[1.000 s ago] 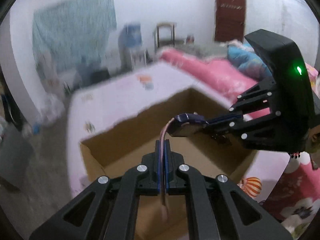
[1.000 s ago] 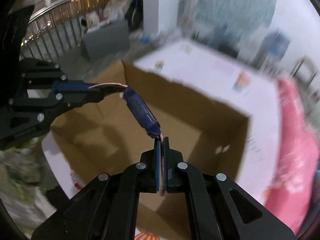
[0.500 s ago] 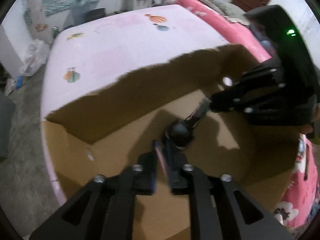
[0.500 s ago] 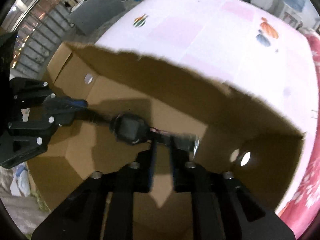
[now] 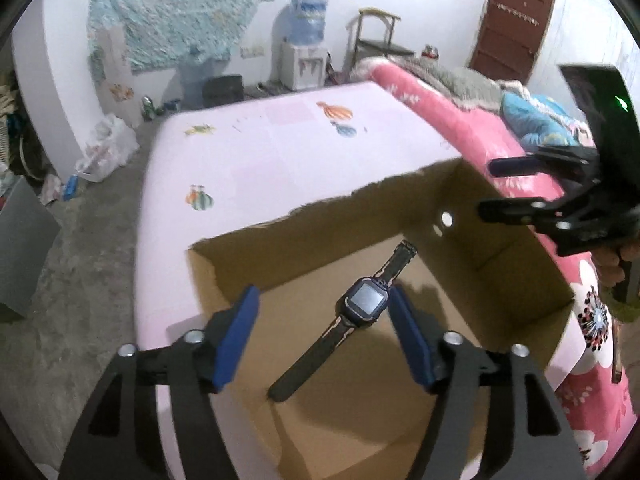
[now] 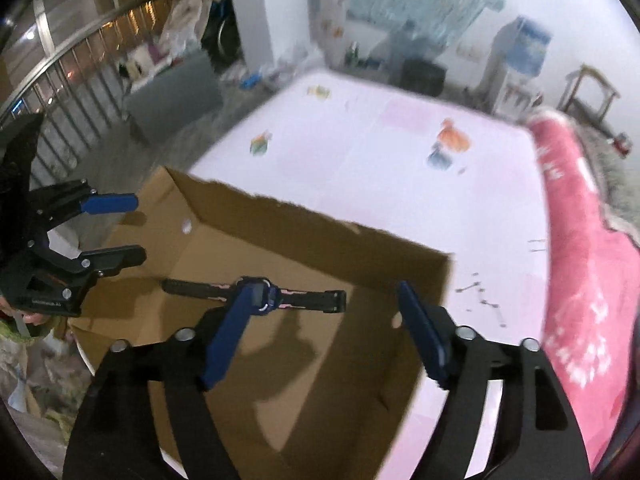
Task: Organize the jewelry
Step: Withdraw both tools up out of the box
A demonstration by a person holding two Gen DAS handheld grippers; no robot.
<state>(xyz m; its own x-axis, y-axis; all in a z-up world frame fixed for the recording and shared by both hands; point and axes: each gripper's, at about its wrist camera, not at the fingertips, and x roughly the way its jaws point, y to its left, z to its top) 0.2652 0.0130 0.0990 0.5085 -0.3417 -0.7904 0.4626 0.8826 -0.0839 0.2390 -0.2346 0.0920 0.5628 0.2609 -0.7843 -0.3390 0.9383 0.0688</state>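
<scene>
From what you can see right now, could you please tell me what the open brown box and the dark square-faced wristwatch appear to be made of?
Open brown box: matte cardboard, judging by its torn, ragged rim. Dark square-faced wristwatch: probably plastic casing with a rubbery strap; its glossy screen reflects light.

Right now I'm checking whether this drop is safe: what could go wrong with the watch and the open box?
The watch appears to be in mid-air over the cardboard box, with no pad on it, so it may land hard on its screen. Both the left hand-held gripper and the right hand-held gripper, whose jaws have just been opening, hang low at the box's torn rim and might snag it when pulling away.
</scene>
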